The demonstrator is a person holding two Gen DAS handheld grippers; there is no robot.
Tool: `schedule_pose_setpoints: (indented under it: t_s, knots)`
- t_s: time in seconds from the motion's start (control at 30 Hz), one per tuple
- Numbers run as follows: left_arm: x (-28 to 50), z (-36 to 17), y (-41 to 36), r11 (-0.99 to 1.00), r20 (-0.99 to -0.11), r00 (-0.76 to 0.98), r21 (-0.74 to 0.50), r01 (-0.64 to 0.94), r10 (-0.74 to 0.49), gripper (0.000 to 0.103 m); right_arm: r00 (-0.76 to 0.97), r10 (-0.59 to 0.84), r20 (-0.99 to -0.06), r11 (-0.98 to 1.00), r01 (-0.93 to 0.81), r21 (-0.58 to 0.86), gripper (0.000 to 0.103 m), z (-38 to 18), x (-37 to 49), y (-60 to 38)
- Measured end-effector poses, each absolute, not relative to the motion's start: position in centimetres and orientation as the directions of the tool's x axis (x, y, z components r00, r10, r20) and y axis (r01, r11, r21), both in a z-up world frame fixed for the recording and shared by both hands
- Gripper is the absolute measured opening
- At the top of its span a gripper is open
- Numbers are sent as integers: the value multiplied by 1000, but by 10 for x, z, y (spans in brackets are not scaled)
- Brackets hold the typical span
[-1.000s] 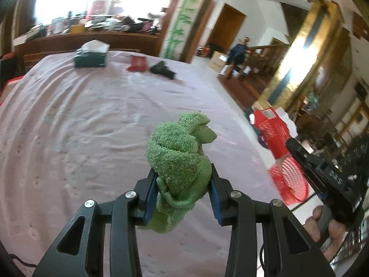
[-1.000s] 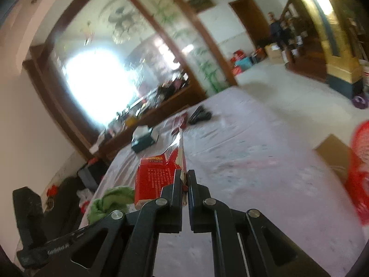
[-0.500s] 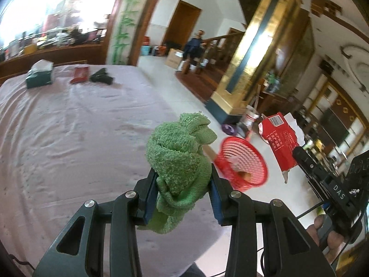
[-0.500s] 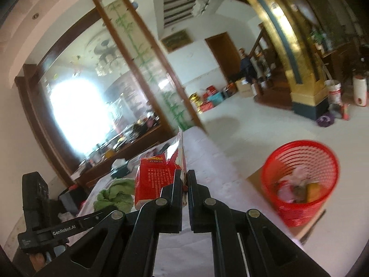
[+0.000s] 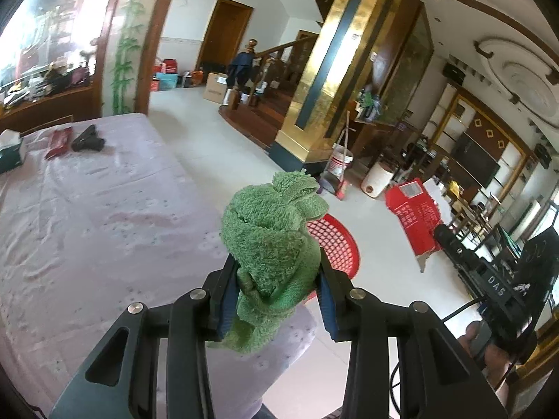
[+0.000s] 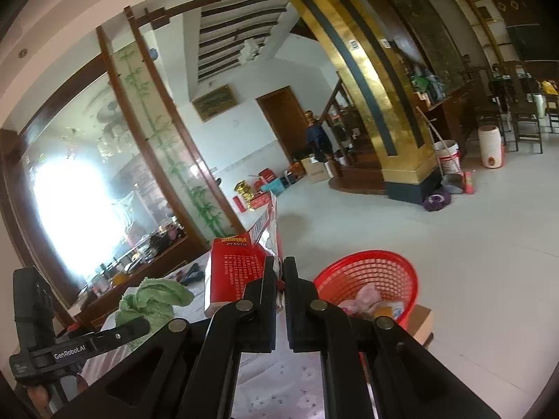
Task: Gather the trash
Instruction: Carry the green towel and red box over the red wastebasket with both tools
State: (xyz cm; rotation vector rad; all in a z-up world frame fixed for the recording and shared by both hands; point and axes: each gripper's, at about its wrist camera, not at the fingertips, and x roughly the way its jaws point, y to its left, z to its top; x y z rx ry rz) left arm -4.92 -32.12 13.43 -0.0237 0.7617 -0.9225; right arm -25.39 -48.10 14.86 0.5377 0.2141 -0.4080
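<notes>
My left gripper (image 5: 274,279) is shut on a crumpled green cloth (image 5: 272,237), held above the table's near corner. Behind the cloth a red mesh basket (image 5: 335,241) stands on the floor, partly hidden. My right gripper (image 6: 278,279) is shut on the flap of a torn red carton (image 6: 234,272), which hangs to the left of its fingers. From the right wrist view the red basket (image 6: 370,276) lies just right of the fingers with trash inside, and the green cloth (image 6: 153,300) sits in the left gripper (image 6: 104,338). The left wrist view shows the red carton (image 5: 415,220) at right.
A table with a pale purple cloth (image 5: 87,227) carries a black object (image 5: 87,139), a red packet (image 5: 57,143) and a tissue box (image 5: 10,150) at its far end. A gold pillar (image 5: 332,70), a bucket (image 5: 340,162) and a white jug (image 5: 377,178) stand on the floor beyond.
Both views have swung right from the tabletop toward the floor. The red basket has come into view in front of both grippers. The cloth and carton stay gripped.
</notes>
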Motion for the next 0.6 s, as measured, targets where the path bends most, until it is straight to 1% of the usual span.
schedule_pose_setpoints:
  t_s: [0.37,0.6]
  knots:
    - [-57,139,-371,567,-578,323,-309,764,-749,38,879,-358,-316,742,473,476,4,142,-261,-509]
    - [-55,131,-399,551,-592,297,-307,776,-749,38,869,-377,-320,721,492,487,4,140,-263,-525]
